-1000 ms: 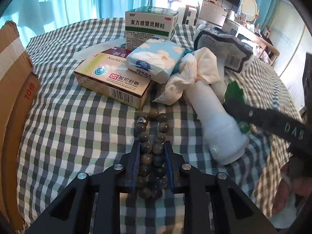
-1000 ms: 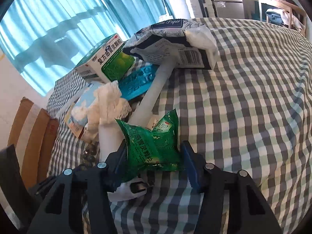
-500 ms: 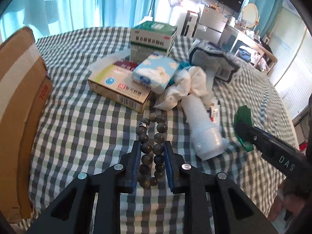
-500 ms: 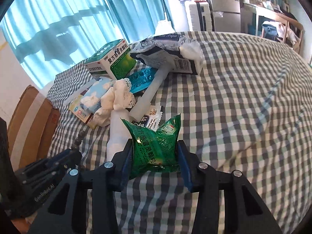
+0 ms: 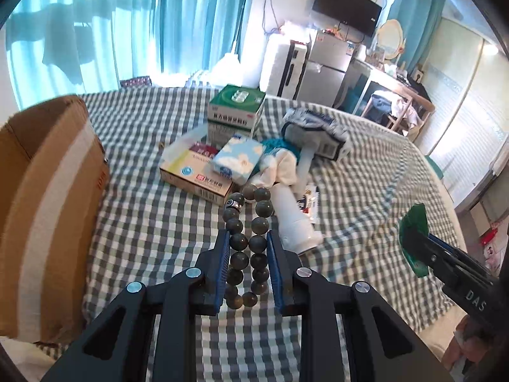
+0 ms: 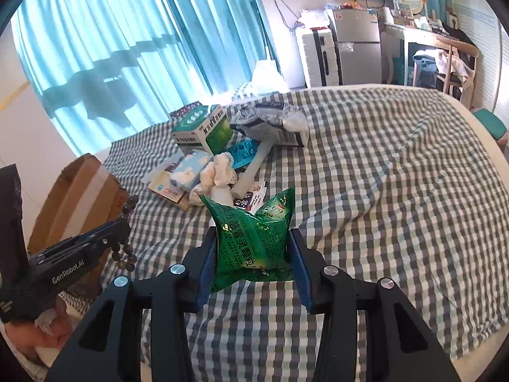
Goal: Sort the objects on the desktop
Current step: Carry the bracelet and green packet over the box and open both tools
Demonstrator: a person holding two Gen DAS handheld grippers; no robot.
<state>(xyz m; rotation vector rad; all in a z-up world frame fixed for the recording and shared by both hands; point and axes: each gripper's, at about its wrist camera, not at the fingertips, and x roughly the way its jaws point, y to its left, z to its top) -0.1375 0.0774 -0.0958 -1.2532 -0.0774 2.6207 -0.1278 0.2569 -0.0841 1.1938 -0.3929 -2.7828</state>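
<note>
The left gripper (image 5: 246, 248) had its fingers (image 5: 221, 265) drawn close together, pinching a loop of dark beads (image 5: 248, 222) between the blue pads; both strands of the bracelet ran through the narrow gap, the far end of the loop standing out past the fingertips and the near end hanging free. The bracelet was clear of the checked bedspread (image 5: 366, 172).

The right gripper (image 6: 253, 248) had its fingers (image 6: 298, 264) at a middling spread, having just closed further onto one green foil sachet (image 6: 253, 232), which bulged between the pads and was lifted off the bedspread.

On the bed behind lay one pile: one green-and-white medicine box (image 5: 235, 111) standing at the back, one flat medicine box (image 5: 195, 176) before it, one blue cloud-print tissue pack (image 5: 238, 159) leaning on that box, one crumpled white cloth (image 5: 276, 168), one white tube-shaped bottle (image 5: 292, 219) lying down, one dark-and-white paper pack (image 5: 315, 133) and a small sachet (image 6: 251, 195) beside the bottle. One cardboard box (image 5: 41, 197) stood at the left edge of the bed.
</note>
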